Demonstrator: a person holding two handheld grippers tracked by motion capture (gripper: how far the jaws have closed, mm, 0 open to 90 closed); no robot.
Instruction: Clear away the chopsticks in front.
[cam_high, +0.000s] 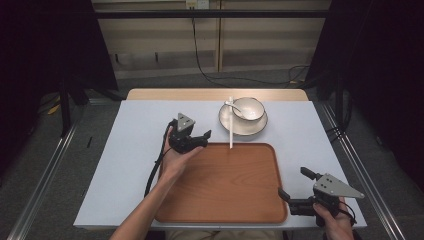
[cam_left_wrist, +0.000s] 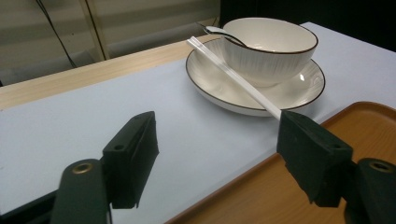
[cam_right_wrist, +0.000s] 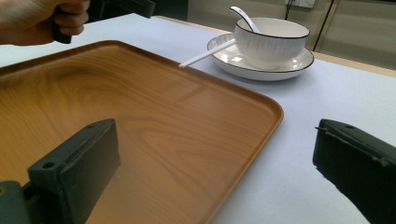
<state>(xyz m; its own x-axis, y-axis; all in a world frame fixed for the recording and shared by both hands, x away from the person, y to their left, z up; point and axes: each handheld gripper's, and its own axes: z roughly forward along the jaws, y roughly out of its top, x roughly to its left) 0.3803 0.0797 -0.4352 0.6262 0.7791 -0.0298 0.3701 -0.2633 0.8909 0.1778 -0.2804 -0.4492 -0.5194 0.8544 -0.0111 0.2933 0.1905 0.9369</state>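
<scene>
A white bowl (cam_high: 248, 108) with a dark rim stands on a matching plate (cam_high: 243, 126) at the back of the table, a white spoon (cam_high: 232, 105) resting in it. White chopsticks (cam_high: 231, 127) lean from the plate down toward the wooden tray (cam_high: 225, 185). My left gripper (cam_high: 202, 140) hovers at the tray's far left corner, open, aimed at the chopsticks' low end. In the left gripper view the chopsticks (cam_left_wrist: 233, 74) run behind the right jaw, with nothing between the pads. My right gripper (cam_high: 294, 183) is open and empty at the tray's near right corner.
The tray (cam_right_wrist: 140, 116) holds nothing and lies on a pale blue mat (cam_high: 130, 150) over a wooden table. In the right gripper view the left hand (cam_right_wrist: 42, 18) shows at top left, the bowl (cam_right_wrist: 271, 42) and plate (cam_right_wrist: 261, 70) beyond the tray.
</scene>
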